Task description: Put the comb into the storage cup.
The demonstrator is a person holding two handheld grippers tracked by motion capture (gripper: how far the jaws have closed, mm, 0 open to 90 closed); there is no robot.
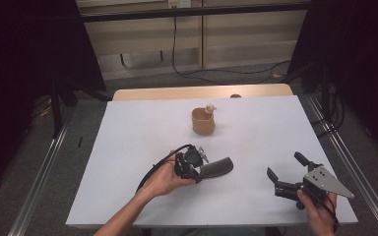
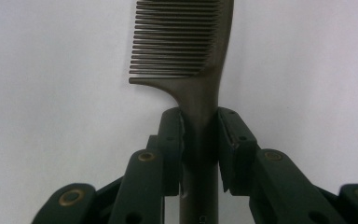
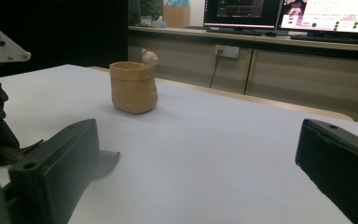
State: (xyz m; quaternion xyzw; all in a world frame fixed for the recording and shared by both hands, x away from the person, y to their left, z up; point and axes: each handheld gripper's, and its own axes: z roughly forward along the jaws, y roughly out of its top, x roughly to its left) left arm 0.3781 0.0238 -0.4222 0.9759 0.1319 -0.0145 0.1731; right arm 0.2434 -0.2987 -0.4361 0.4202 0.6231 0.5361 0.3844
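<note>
A dark brown comb (image 1: 217,168) lies low over the white table, and my left gripper (image 1: 197,169) is shut on its handle. In the left gripper view the comb (image 2: 186,46) runs straight up from the jaws, teeth to the left, with the left gripper (image 2: 200,140) clamping the handle from both sides. A tan cup (image 1: 203,121) with a small figure on its rim stands upright at the table's far middle. My right gripper (image 1: 284,166) hovers open at the front right, nothing between its jaws. The right gripper view shows the cup (image 3: 133,87) and the comb's teeth (image 3: 107,158).
The white table (image 1: 128,132) has bare room on the left and right of the cup. Its front edge runs just under both hands. Metal rails flank the table. Cables lie on the floor beyond the far edge.
</note>
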